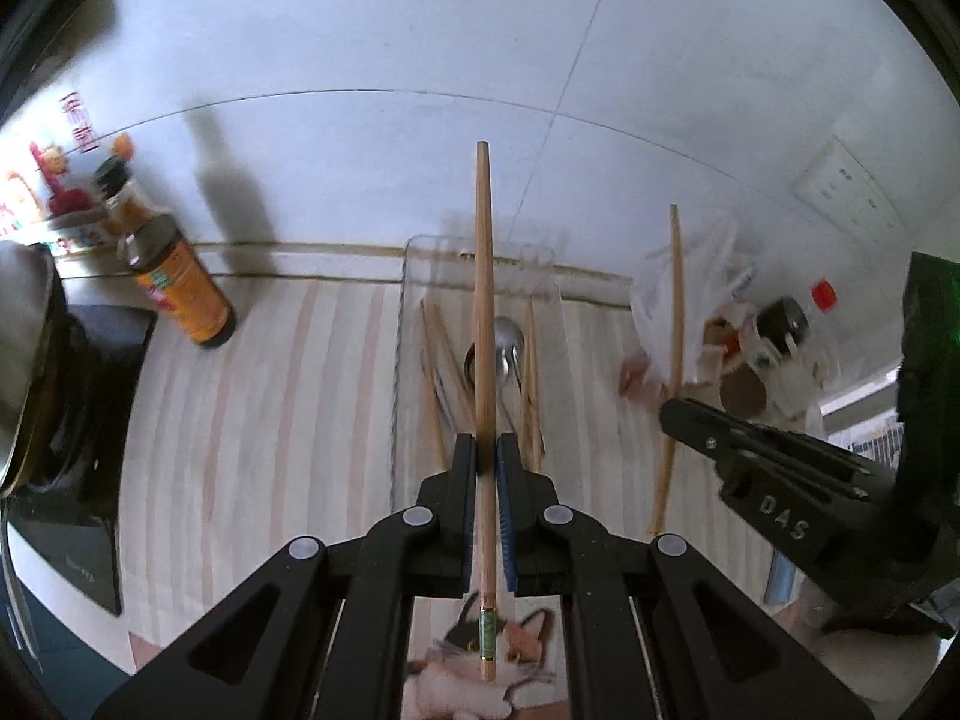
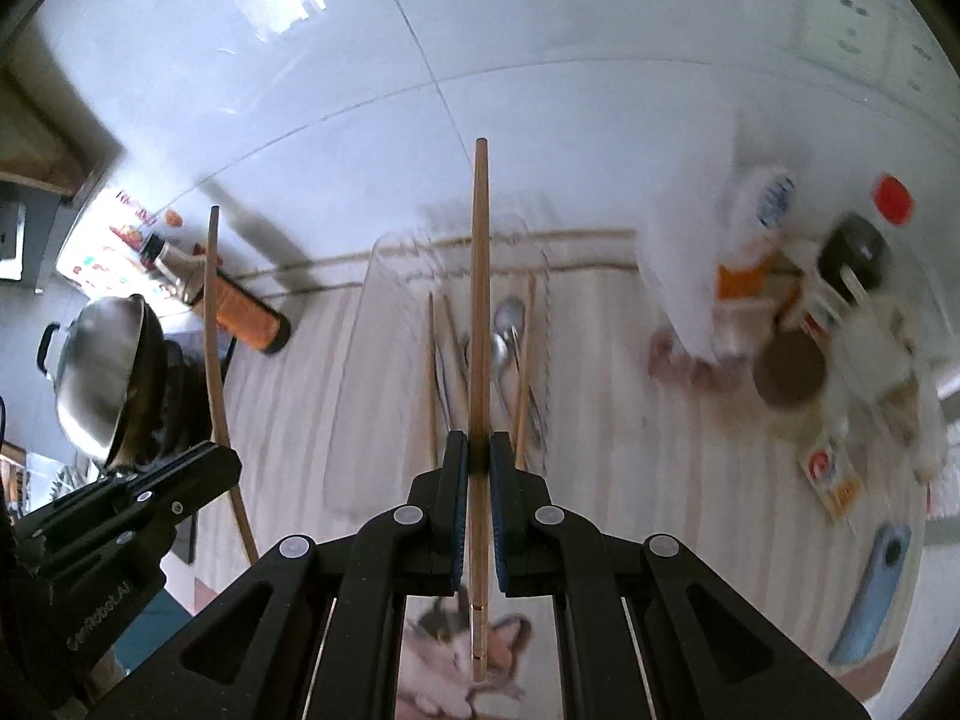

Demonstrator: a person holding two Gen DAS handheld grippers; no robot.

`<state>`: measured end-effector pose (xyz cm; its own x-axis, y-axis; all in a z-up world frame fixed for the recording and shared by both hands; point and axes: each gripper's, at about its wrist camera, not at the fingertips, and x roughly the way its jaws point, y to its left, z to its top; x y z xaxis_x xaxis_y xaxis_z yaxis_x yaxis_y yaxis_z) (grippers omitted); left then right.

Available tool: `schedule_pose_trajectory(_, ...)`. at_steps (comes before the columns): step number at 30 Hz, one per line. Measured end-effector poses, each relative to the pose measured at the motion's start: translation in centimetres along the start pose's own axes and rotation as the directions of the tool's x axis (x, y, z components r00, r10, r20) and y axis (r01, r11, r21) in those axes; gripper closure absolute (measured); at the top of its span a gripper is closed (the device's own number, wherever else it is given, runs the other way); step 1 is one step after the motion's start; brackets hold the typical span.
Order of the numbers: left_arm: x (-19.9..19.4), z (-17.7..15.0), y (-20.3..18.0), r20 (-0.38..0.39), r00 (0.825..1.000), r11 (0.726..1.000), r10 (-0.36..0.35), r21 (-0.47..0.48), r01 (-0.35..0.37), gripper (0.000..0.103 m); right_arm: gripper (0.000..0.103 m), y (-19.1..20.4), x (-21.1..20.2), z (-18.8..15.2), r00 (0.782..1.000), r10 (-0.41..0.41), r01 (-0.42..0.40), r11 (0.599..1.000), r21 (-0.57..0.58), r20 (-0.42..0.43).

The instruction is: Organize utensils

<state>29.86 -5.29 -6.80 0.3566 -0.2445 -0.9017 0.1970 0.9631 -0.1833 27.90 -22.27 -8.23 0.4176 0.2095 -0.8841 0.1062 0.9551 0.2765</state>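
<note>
Left wrist view | left gripper [image 1: 486, 450] fingers clamp one chopstick [image 1: 483, 300], right gripper [image 2: 478, 447] fingers clamp another [image 2: 480, 300] | both above clear tray [image 1: 399, 360] at 12 o'clock | tray holds about four chopsticks, two spoons [image 1: 509, 339] | judged nearly done: two chopsticks left.

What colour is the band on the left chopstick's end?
Green band with gold edges, clearest in the left wrist view.

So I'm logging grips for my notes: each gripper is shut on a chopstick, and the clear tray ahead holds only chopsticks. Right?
Not quite. The clear tray holds a metal spoon alongside loose chopsticks, as the right wrist view shows. The rest stands: the left gripper is shut on one chopstick, and the right gripper on another chopstick.
</note>
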Motion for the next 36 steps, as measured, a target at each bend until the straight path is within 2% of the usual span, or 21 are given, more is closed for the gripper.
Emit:
schedule_pose_trajectory(4,3.0,2.4,0.5,-0.063,0.998,1.0,-0.017,-0.02,0.016,0.099,0.096,-0.3,3.2,3.3,0.999,0.013,-0.013,1.0,0.01,-0.034)
schedule_pose_trajectory(9,7.8,4.0,1.6,-0.171,0.984,0.997,-0.045,-0.069,0.033,0.099,0.096,-0.6,7.8,5.6,0.995,0.025,-0.023,0.999,0.027,-0.097)
schedule_pose_trajectory(14,10.4,4.2,2.4,-0.218,0.975,0.997,-0.03,-0.071,0.015,0.098,0.096,-1.1,11.6,5.6,0.986,0.027,-0.022,0.999,0.029,-0.162)
schedule_pose_trajectory(18,11.2,4.0,3.1,-0.244,0.969,0.993,-0.038,-0.117,0.009,0.097,0.095,-1.3,14.4,4.9,0.97,0.055,-0.046,0.998,0.043,-0.236)
schedule_pose_trajectory(20,11.0,3.8,3.4,-0.239,0.971,0.993,-0.005,-0.113,-0.023,0.095,0.094,-1.6,15.0,4.6,0.965,0.076,-0.062,0.996,0.065,-0.249)
schedule_pose_trajectory(21,10.8,3.7,3.4,-0.228,0.973,0.993,0.019,-0.107,-0.045,0.092,0.089,-1.7,15.1,4.3,0.965,0.077,-0.061,0.996,0.072,-0.251)
schedule_pose_trajectory(23,10.3,3.5,3.4,-0.211,0.975,0.991,0.072,-0.094,-0.094,0.077,0.079,-2.0,14.9,4.0,0.969,0.064,-0.047,0.996,0.074,-0.24)
schedule_pose_trajectory(24,9.9,3.1,3.2,-0.189,0.976,0.989,0.105,-0.083,-0.122,0.06,0.073,-2.0,14.6,3.8,0.971,0.059,-0.044,0.997,0.07,-0.231)
schedule_pose_trajectory(25,9.5,3.0,3.2,-0.165,0.977,0.986,0.135,-0.076,-0.149,0.043,0.071,-2.0,14.2,3.7,0.976,0.042,-0.029,0.998,0.059,-0.215)
schedule_pose_trajectory(27,8.7,2.4,3.0,-0.107,0.973,0.976,0.202,-0.056,-0.209,0.029,0.059,-1.9,13.2,3.3,0.984,-0.007,0.012,1.0,0.028,-0.18)
schedule_pose_trajectory(30,7.5,0.9,2.6,-0.018,0.951,0.951,0.309,-0.022,-0.309,0.027,0.04,-2.0,11.4,2.6,0.989,-0.081,0.081,0.997,-0.01,-0.12)
schedule_pose_trajectory(31,7.3,0.6,2.6,-0.006,0.947,0.947,0.322,-0.018,-0.322,0.019,0.037,-1.9,10.8,2.1,0.989,-0.115,0.113,0.993,-0.029,-0.097)
schedule_pose_trajectory(33,7.0,-0.4,2.9,0.016,0.943,0.943,0.333,-0.017,-0.332,0.005,0.025,-2.0,9.8,1.2,0.983,-0.17,0.167,0.984,-0.058,-0.063)
schedule_pose_trajectory(36,6.1,-1.7,2.8,0.056,0.932,0.934,0.358,-0.003,-0.358,0.0,0.015,-2.1,8.8,-0.2,0.975,-0.22,0.218,0.973,-0.072,-0.025)
